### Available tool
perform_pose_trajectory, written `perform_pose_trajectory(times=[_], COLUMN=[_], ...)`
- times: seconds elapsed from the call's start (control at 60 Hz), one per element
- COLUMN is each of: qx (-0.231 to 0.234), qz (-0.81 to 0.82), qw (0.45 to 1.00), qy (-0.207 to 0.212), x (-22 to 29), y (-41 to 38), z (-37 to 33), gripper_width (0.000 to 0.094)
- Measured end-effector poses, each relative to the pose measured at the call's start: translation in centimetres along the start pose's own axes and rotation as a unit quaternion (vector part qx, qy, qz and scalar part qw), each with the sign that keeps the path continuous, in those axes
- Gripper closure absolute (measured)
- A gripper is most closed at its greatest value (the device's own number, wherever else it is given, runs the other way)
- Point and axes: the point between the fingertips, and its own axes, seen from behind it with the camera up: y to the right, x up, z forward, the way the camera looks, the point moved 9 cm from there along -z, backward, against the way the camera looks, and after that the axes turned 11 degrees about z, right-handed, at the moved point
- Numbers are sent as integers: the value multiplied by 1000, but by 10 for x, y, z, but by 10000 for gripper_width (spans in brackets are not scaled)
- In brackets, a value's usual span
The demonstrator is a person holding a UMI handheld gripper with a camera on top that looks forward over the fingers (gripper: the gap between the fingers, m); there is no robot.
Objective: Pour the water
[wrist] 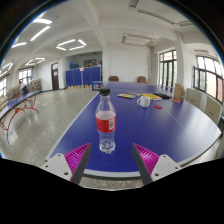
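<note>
A: Nearest to us, the hand-held gripper (110,160) is up at the near edge of the table (170,125), its two fingers spread wide apart, the pink pads (76,156) facing each other across an open gap. Nothing is pinched between them.

B: And the bottle?

A: The bottle (105,121) stands upright on the blue tabletop just ahead of the fingers, roughly in line with the gap between them but clear of both pads. Clear plastic, red label around the middle, cap on top; I can't tell the water level.

B: Anything further along the table?

A: Yes, past the bottle, well apart from it and off to the right, there's a white cup (145,101) sitting on the tabletop. Something flat and yellowish (127,96) lies just beside it, too small to make out.

B: And beyond that?

A: A chair (179,92) stands by the far right of the table. Further back, blue panels (83,75) line the rear wall, windows (167,70) run down the right side, and ceiling lights (71,45) glow overhead.
</note>
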Motion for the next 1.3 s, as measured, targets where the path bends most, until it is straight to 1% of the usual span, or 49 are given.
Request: perform_pose_trajectory(times=[0.017,0.033,0.117,0.133,0.15,0.167,0.233,0.283,0.333,0.367,0.4,0.417,0.483,0.5,0.55,0.567,0.583,0.7,0.717,0.783,0.817,0.833,0.95,0.967,1.05,1.083,1.133,1.217,1.233,1.3], qx=[1,1,-7,-9,-10,-11,-15,-21,-24,-26,-28,-26,-17,-13,-4,-3,-3,15,18,33,45,51,109,118,178,201,249,332,348,414], qz=[1,1,3,5,6,7,8,7,5,3,-2,-3,-11,-13,-14,-14,-15,-18,-17,-15,-6,-3,45,56,123,155,211,312,333,420], qw=[1000,1000,999,999,999,999,998,998,998,998,997,997,996,996,997,997,997,997,997,997,996,996,988,986,968,958,935,878,865,798], qy=[5,10,36,41,44,45,58,60,60,63,75,79,83,84,80,80,79,73,72,74,76,79,99,105,124,133,142,143,142,122], x=[8,9,21,25,28,30,34,33,32,31,33,33,32,32,31,32,32,36,40,56,68,66,133,136,203,228,264,325,340,381], y=[-10,-2,-13,-26,-20,-16,-19,-19,-21,-21,-20,-20,-20,-20,-19,-17,-21,-19,-24,-28,-31,-21,-41,-37,-41,-43,-42,-30,-35,-8], z=[8,5,49,69,82,72,97,119,132,136,137,137,134,135,136,135,136,140,129,124,121,132,121,134,133,148,152,177,188,223], gripper_width=[78,77,81,82,84,82,100,163,286,400,412,433,486,515,552,550,574,577,578,576,578,577,578,577,576,575,575,578,576,576])
